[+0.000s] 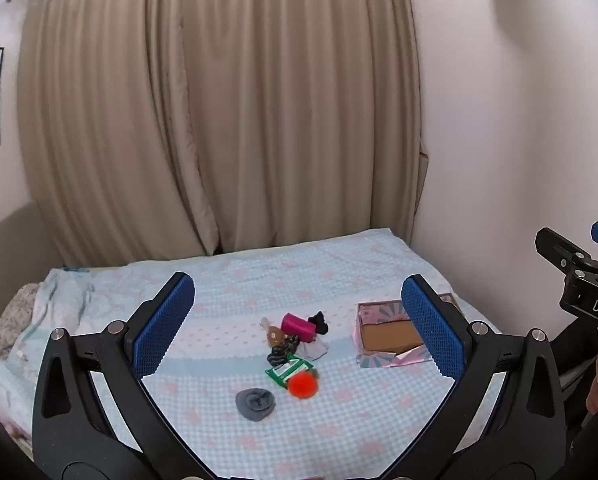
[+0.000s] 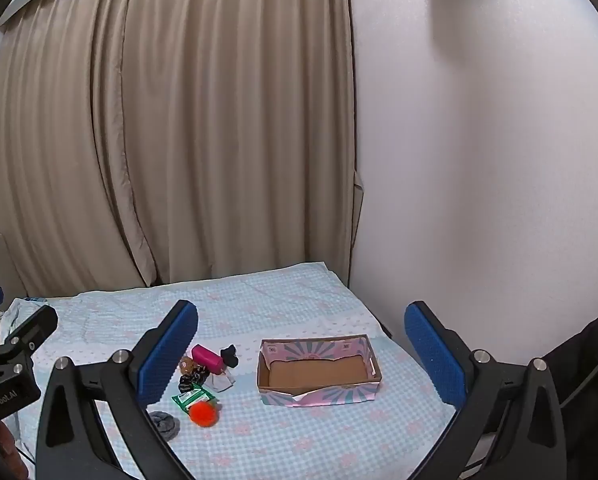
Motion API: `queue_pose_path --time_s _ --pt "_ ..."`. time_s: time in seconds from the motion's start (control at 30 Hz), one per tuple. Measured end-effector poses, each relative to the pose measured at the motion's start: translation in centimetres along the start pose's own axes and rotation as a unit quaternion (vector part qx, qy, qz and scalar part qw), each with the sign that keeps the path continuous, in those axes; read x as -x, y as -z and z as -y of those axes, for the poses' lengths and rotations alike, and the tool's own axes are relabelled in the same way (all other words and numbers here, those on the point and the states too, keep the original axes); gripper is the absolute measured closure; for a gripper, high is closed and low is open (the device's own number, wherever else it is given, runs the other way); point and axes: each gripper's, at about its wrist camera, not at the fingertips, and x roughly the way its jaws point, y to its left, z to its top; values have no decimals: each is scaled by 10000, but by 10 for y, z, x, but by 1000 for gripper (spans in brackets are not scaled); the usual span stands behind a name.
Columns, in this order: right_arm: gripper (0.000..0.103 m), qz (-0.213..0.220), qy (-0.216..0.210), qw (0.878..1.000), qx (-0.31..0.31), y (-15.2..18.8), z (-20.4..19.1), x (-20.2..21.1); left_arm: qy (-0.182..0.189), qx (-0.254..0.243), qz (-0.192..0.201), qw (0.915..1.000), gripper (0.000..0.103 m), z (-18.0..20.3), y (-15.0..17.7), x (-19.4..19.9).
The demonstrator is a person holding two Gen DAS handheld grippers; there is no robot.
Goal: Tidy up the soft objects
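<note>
A small heap of soft things lies on the bed: a magenta roll (image 1: pixel 298 325) (image 2: pixel 207 357), a black cloth (image 1: pixel 319 322), a patterned dark scrunchie (image 1: pixel 283 350), a green packet (image 1: pixel 288 370) (image 2: pixel 192 397), an orange pompom (image 1: pixel 303 386) (image 2: pixel 204 413) and a grey rolled sock (image 1: pixel 256 403) (image 2: pixel 164 424). An open, empty cardboard box (image 1: pixel 391 336) (image 2: pixel 319 372) stands to their right. My left gripper (image 1: pixel 299 328) is open above the heap. My right gripper (image 2: pixel 301 354) is open above the box. Both are empty.
The bed (image 1: pixel 339 420) has a pale blue checked sheet with pink hearts. Beige curtains (image 1: pixel 219 100) hang behind it and a pink wall (image 2: pixel 479 160) runs along its right side. Crumpled bedding (image 1: pixel 15 320) lies at the left edge.
</note>
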Motion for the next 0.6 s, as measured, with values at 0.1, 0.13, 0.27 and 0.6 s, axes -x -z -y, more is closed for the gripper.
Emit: queue_pose_path --time_s 0.1,0.13,0.27,0.6 --pt "0 -22 18 10000 21 0 0 0 30 104 -33 9999 0 4 -3 2" --pt "0 -19 18 10000 26 0 0 0 69 202 -68 9997 0 -2 -2 -2" --pt "0 -12 25 10000 30 0 0 0 76 306 -87 9995 0 -8 -2 -3" --pt "0 -34 11 10000 -4 1 1 -1 22 263 -95 9996 0 -5 1 -4"
